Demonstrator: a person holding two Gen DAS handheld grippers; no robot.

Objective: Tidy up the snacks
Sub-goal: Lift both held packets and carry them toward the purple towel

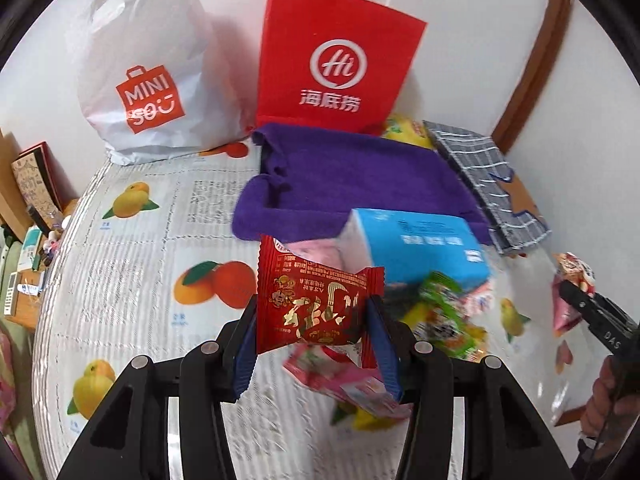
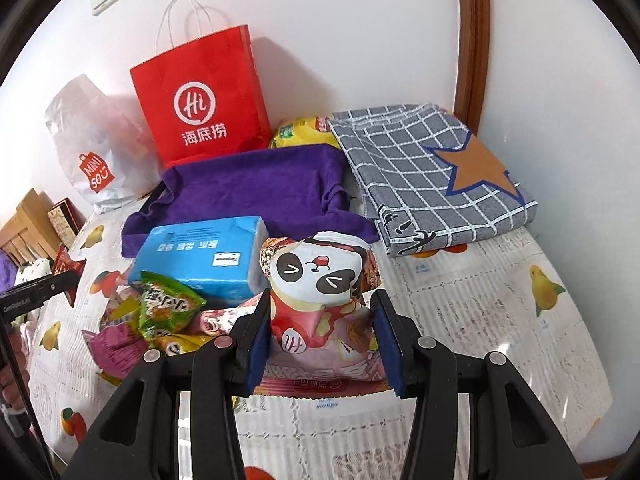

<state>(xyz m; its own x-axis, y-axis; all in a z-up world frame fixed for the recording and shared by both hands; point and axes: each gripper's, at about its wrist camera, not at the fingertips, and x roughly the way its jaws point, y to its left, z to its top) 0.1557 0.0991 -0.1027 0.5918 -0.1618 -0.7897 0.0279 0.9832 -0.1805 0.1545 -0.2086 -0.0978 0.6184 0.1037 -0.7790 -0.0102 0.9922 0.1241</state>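
My left gripper (image 1: 310, 320) is shut on a red snack packet with gold lettering (image 1: 316, 304), held above the table. My right gripper (image 2: 320, 320) is shut on a panda-print snack packet (image 2: 316, 292), also lifted. Below and between them lies a pile of loose snack packets (image 2: 168, 312), among them a green one (image 1: 444, 312) and pink ones (image 1: 344, 380). A blue tissue pack (image 2: 204, 252) lies behind the pile. In the left wrist view the right gripper (image 1: 576, 300) shows at the right edge with its packet. The left gripper's arm (image 2: 36, 296) shows at the left edge of the right wrist view.
A purple fabric tray (image 2: 256, 188) sits behind the tissue pack. At the wall stand a red paper bag (image 2: 200, 100) and a white plastic bag (image 1: 136, 76). A folded grey checked cloth (image 2: 432, 176) lies at the right, a yellow packet (image 2: 304, 132) behind it. The tablecloth (image 1: 132, 256) has a fruit print.
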